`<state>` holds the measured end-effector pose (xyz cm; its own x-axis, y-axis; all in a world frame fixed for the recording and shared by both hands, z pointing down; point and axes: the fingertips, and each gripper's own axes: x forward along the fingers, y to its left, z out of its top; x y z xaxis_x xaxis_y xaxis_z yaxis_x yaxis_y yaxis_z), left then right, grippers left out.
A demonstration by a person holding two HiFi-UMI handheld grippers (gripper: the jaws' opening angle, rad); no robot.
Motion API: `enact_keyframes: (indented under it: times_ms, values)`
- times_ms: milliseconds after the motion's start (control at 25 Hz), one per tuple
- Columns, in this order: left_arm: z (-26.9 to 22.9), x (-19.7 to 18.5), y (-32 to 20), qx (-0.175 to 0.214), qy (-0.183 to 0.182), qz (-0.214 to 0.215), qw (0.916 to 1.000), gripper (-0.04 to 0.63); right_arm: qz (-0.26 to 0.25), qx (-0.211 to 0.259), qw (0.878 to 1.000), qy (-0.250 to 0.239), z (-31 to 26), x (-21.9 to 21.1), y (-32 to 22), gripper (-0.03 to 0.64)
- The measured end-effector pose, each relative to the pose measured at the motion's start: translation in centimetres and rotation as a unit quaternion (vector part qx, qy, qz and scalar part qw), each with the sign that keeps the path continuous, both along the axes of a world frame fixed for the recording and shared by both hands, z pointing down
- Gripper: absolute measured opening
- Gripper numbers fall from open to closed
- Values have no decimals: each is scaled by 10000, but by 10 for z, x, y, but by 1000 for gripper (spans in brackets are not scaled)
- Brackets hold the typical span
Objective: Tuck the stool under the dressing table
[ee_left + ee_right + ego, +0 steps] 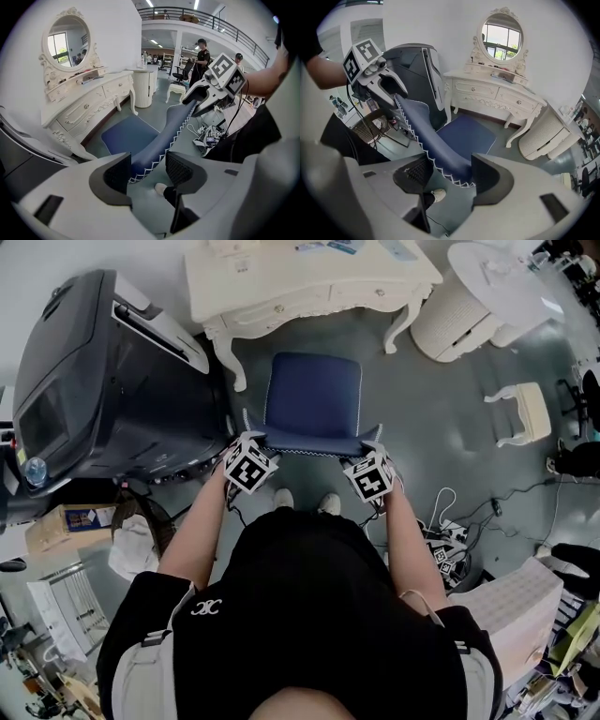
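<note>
The blue cushioned stool [314, 404] stands on the floor in front of the white dressing table [309, 287], between its front legs and outside it. My left gripper [251, 439] is at the stool's near left corner and my right gripper [373, 448] at its near right corner. In the left gripper view the cushion's trimmed edge [154, 150] runs between the jaws of the left gripper [148, 169], with a gap at the right pad. In the right gripper view the edge [450, 164] lies inside the right gripper [450, 174], apart from the left pad. Both grippers are open.
A large black massage chair [103, 381] stands close on the stool's left. A white ribbed round cabinet [459, 310] and a small white stool [525, 413] are at the right. Cables and a power strip [445, 540] lie near my right foot.
</note>
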<state>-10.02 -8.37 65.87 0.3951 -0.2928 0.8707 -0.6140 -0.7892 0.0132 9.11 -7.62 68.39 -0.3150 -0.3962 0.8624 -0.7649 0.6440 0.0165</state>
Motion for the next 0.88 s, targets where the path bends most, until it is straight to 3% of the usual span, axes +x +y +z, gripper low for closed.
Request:
enact_keyframes:
  times_ms: [320,720,880]
  values:
    - [13,4,-4,-386,109,108,9991,232,-428,92,9977,522,11,1,-1,255]
    - [17,9,-8,-242,374,14,9990,238,-30,-119,9998,182,15,3,-7,242]
    - [17,21,-11,-219,417,-69,9989,238,214,71,9995,200,14,17,-18,232]
